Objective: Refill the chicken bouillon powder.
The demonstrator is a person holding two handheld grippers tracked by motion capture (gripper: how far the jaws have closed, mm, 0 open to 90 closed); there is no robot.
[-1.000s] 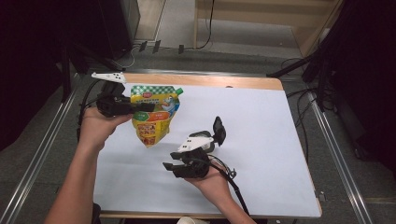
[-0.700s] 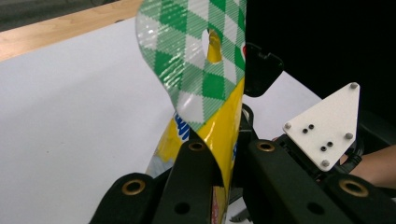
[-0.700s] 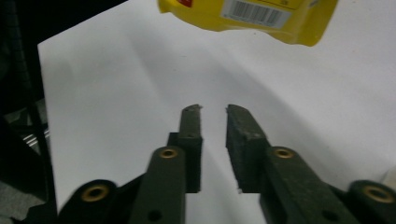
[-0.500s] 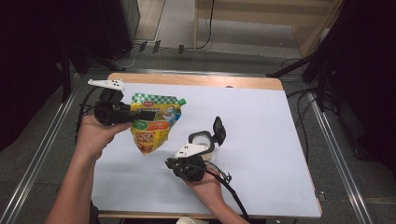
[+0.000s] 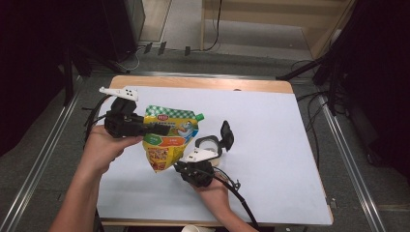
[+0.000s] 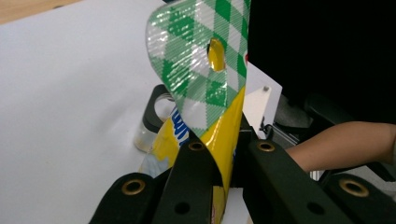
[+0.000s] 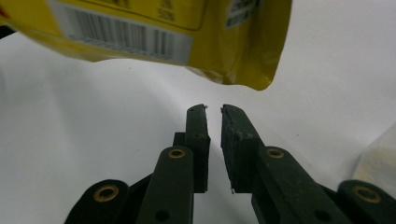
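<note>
A yellow pouch [image 5: 169, 140] with a green checked top hangs above the table, and my left gripper [image 5: 162, 128] is shut on its upper part. In the left gripper view the black jaws [image 6: 229, 150] pinch the pouch's [image 6: 205, 84] edge. My right gripper [image 5: 180, 168] sits low by the pouch's bottom corner. Its jaws [image 7: 213, 109] have just been closing and now stand a narrow slit apart with nothing between them. The pouch's barcoded underside [image 7: 154, 32] hangs just above them. A small glass jar [image 5: 209, 145] with its black flip lid [image 5: 226, 133] raised stands beside the right gripper.
The white table sheet [image 5: 270, 145] has free room to the right and at the front. The wooden table edge [image 5: 203, 83] runs along the back. Metal rails [image 5: 345, 159] flank the table, and cables lie on the floor behind it.
My left hand has carried the pouch a little nearer and to the right. The right gripper has sunk toward the table, and its jaws have narrowed from wide to a slit.
</note>
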